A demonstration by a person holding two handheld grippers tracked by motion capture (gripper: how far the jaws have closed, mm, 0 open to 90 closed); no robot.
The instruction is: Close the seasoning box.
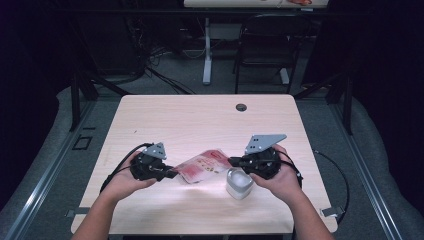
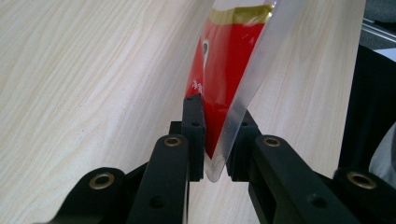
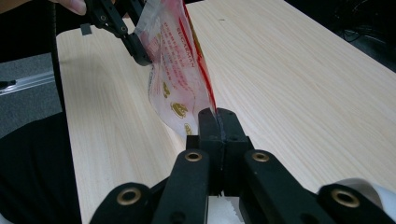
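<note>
both claws, l [image 1: 172,173] & r [image 1: 232,161], clamped on red snack pouch [image 1: 204,166] edges; print too blurry to read.

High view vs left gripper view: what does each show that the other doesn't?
High view: both hands, the right claw shut on the right edge of the red-and-clear plastic food pouch, a small white rounded container on the table by the right hand, and a black chair beyond the table.

Left gripper view: close up, the pouch's clear sealed edge pinched between the left claw pads, plus a gold band across the pouch.

Both: the pouch, the left claw gripping it, and the light wooden table.
</note>
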